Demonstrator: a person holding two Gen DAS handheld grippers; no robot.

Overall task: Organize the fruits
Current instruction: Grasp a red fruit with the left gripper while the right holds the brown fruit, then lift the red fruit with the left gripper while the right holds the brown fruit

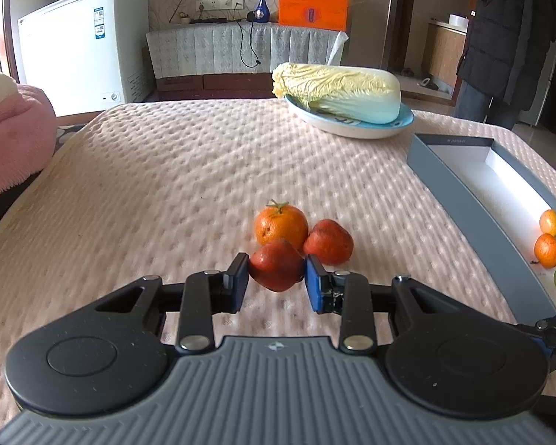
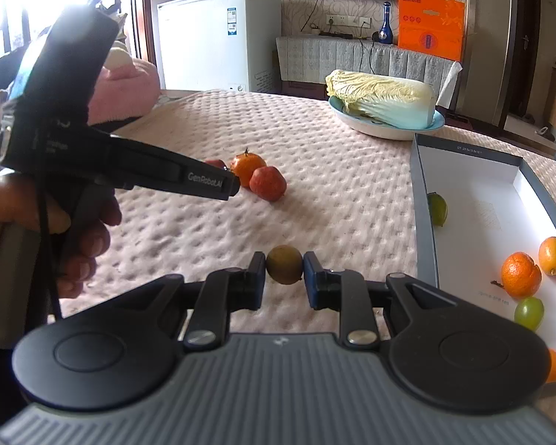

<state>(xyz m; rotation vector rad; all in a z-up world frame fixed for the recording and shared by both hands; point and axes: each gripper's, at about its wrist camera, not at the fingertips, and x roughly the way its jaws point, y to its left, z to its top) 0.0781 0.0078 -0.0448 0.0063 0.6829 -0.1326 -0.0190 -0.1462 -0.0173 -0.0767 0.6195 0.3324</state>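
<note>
Left wrist: mandarin point(image 1: 281, 225) behind gripped red fruit point(image 1: 277, 265).

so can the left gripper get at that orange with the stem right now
Probably not yet: the left gripper is shut on a red fruit, and the stemmed orange sits right behind it, touching it. Its jaws are full; it would need to drop that fruit first.

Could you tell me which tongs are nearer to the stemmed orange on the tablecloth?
Left. The left tongs grip a red fruit lying right against the stemmed orange. The right tongs hold a small yellowish fruit, well short of it, beside the box.
</note>
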